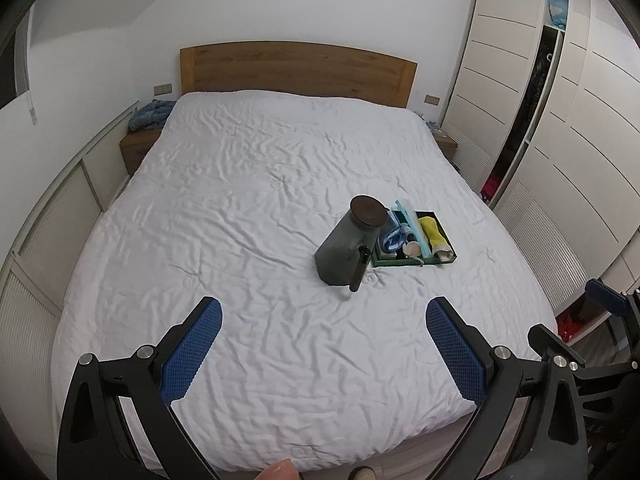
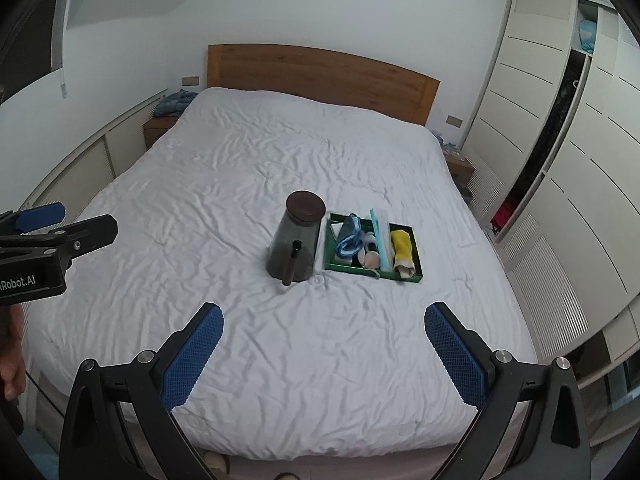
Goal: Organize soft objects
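Rumpled white bed (image 1: 240,200) fills both views. Low in frame, the left gripper (image 1: 324,344) and right gripper (image 2: 324,352) hover with fingers apart, holding nothing. Mid-frame, the jug (image 2: 294,248) stands just beside the tray (image 2: 414,276) of cloths (image 2: 402,250); a careless reach could topple it on the soft bedding.

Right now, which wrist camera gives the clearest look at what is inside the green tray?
The right wrist view: the green tray lies unobstructed beside the dark jug, showing the blue cloth and yellow cloth. In the left wrist view, the jug covers the tray's left part.
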The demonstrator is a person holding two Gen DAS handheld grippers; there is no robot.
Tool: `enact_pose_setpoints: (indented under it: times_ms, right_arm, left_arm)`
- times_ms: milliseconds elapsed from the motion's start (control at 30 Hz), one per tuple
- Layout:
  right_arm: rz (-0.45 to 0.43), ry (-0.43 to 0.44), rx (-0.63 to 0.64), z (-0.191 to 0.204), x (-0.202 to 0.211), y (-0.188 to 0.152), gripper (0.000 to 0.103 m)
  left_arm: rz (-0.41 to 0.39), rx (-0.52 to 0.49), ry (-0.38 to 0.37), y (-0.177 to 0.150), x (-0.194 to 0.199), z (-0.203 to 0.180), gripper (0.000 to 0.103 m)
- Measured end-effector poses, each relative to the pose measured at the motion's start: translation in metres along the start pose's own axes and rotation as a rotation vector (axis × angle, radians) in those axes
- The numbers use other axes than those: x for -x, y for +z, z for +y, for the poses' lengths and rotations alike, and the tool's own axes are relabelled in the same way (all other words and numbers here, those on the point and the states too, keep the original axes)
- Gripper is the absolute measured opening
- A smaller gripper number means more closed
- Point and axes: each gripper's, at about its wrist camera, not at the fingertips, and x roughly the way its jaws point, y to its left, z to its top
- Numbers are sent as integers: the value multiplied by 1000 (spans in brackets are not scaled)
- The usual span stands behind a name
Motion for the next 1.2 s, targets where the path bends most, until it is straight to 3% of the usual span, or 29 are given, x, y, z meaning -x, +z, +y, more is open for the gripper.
enact_pose_setpoints:
  times_ms: [1200]
  right_arm:
    - [23, 9, -42, -3, -19, 14, 103]
  left_arm:
    - [43, -15, -41, 7, -10, -3, 100]
